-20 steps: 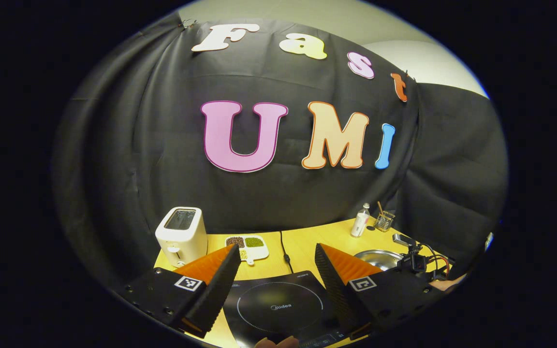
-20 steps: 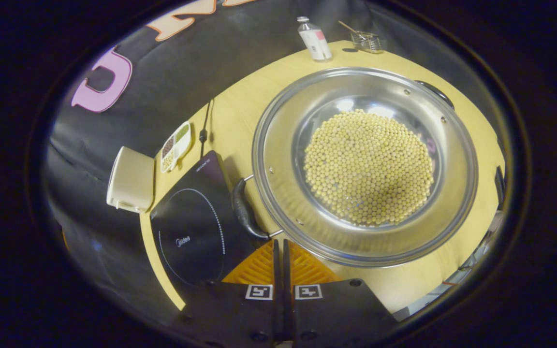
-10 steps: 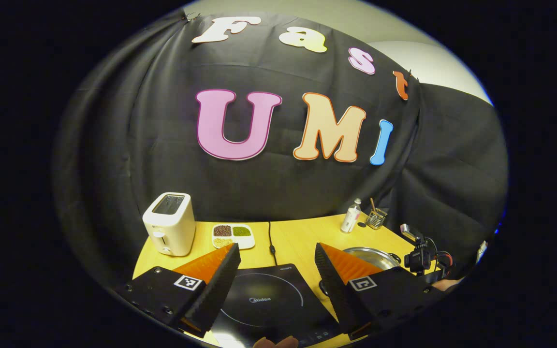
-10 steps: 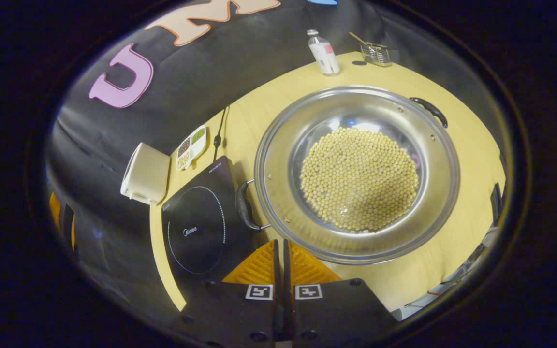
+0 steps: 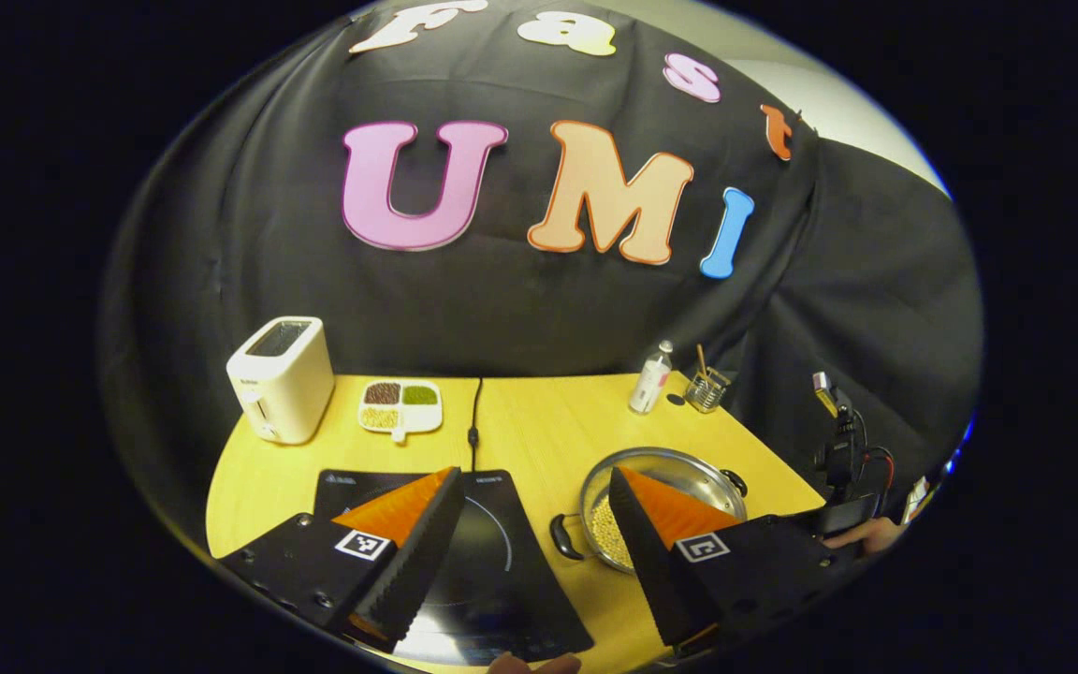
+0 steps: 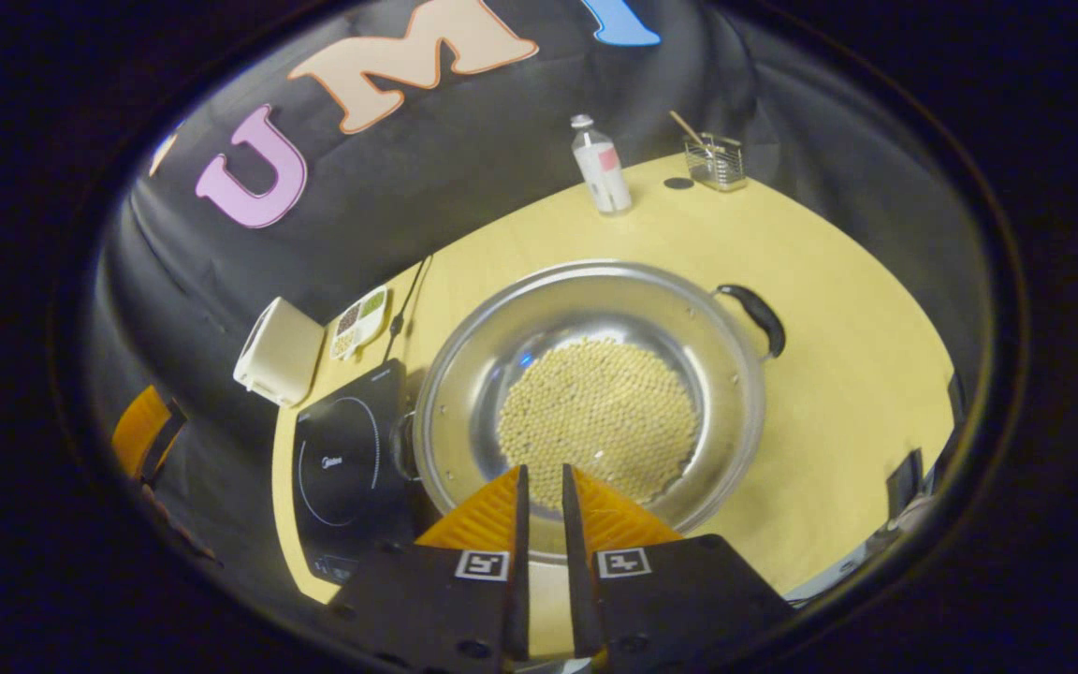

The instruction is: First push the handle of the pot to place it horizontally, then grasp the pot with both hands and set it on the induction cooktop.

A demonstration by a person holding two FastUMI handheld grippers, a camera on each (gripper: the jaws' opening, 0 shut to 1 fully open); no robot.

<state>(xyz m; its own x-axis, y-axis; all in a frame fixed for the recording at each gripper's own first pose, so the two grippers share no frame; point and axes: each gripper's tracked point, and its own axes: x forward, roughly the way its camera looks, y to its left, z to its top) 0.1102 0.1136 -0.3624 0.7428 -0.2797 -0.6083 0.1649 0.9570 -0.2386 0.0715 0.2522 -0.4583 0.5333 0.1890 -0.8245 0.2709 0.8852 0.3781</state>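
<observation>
Steel pot (image 6: pixel 464 365) of beans beside cooktop (image 6: pixel 342 468); right claw (image 6: pixel 540 487) barely parted

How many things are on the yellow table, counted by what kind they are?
Pot: 1
Cooktop: 1
Toaster: 1
Bean tray: 1
Bottle: 1
Wire holder: 1
Total: 6

Staged kitchen booth (black cloth wall (image 5: pixel 539 300)): toaster (image 5: pixel 280 378), induction cooktop (image 6: pixel 344 465), probably seasoning bottle (image 6: pixel 601 165).
</observation>
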